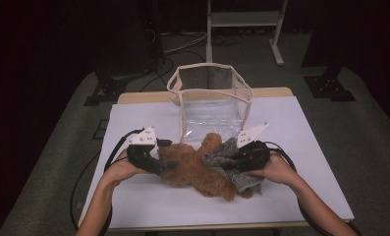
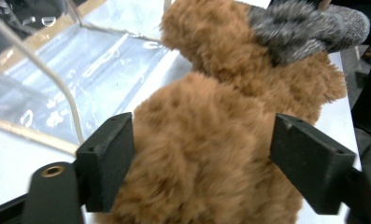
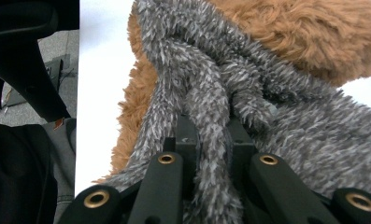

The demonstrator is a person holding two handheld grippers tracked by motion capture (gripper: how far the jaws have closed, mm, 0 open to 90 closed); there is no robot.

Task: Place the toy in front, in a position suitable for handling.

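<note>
Plastic bag (image 1: 211,98), clear with cream trim, stands open and upright on the table (image 1: 310,147), nothing visible inside it. Just in front of the bag lies a brown plush garment (image 1: 195,167), a grey plush garment (image 1: 227,160) overlapping its right side. The left claw (image 2: 202,158) stands released, jaws spread around brown fur. The right claw (image 3: 211,140) is clenched on a grey fold.

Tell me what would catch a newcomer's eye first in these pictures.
First, the brown plush toy lying mid-table on the white table, with a grey fuzzy cloth draped over its right side. The right hand-held gripper is clamped on a fold of that cloth, while the left hand-held gripper straddles the plush, jaws open. Behind stands a clear plastic bag.
</note>
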